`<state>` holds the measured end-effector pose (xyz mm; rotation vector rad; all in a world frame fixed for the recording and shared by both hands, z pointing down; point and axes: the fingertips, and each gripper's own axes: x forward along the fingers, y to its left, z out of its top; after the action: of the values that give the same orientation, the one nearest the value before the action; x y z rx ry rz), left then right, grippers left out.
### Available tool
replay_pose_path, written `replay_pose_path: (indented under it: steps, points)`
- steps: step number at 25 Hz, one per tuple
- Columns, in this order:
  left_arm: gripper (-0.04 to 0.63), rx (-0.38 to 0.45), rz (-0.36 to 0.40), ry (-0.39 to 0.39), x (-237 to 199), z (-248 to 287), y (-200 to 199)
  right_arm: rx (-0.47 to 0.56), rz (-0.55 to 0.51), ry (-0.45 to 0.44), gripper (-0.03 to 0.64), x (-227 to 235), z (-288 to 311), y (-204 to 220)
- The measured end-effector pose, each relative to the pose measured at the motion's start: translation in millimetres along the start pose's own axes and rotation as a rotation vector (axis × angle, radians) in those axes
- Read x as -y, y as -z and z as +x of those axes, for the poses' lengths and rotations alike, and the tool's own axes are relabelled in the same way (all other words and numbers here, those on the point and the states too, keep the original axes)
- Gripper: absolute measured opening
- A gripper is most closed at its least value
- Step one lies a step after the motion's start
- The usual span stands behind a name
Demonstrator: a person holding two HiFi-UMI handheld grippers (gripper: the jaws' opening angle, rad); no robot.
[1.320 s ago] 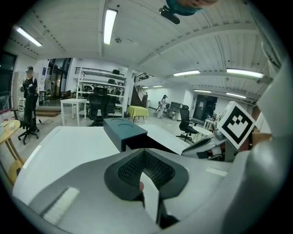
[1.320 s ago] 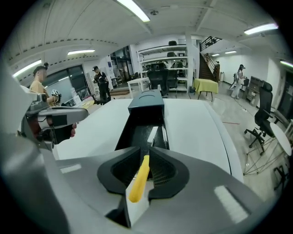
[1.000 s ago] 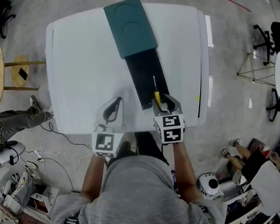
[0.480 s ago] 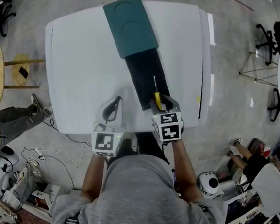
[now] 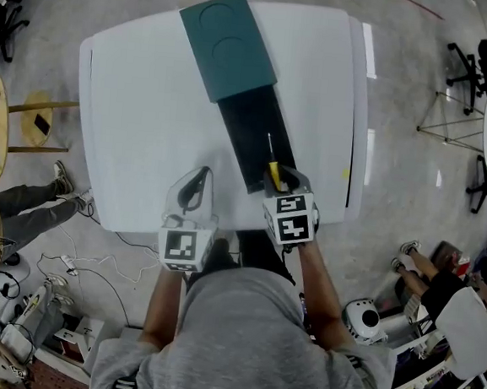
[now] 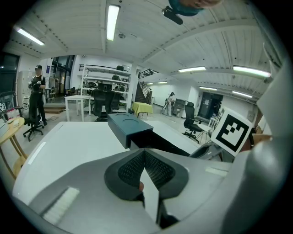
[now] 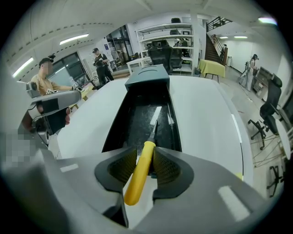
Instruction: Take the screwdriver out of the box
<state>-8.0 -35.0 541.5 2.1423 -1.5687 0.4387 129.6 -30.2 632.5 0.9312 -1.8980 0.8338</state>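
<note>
1. The box point(image 5: 231, 49) lies slantwise on the white desk point(image 5: 140, 113). Its teal cover point(image 5: 228, 36) is at the far end, and its black tray point(image 5: 248, 118) is slid out of the cover toward the person.
2. The screwdriver point(image 7: 137, 178) is inside the box, at the near end of the tray, and runs along the box's length. Its thin metal shaft points toward the teal cover and its yellow handle points toward the person.
3. The right tool point(image 7: 144, 157) is at the near end of the box and tips steeply down into the tray. Its jaws have just been closing. The yellow handle stands between them, with both ribbed pads point(image 7: 167, 167) against it, so this tool grips the screwdriver.
4. The left tool point(image 5: 197, 179) hangs just left of the box's near end, over bare desk and outside the tray. Its jaws are pressed together with nothing between them.
5. Seen from the head view, both tools sit side by side at the box's near end, the right one over the tray and the left one beside it.
</note>
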Motion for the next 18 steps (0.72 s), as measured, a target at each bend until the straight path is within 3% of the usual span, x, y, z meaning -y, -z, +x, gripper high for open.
replay_pose_path:
  steps: [18]
  points:
    - [0.012, 0.008, -0.007, -0.027, -2.8, -8.0, 2.6, 0.001, 0.026, 0.029, 0.083, 5.5, 2.8, 0.3]
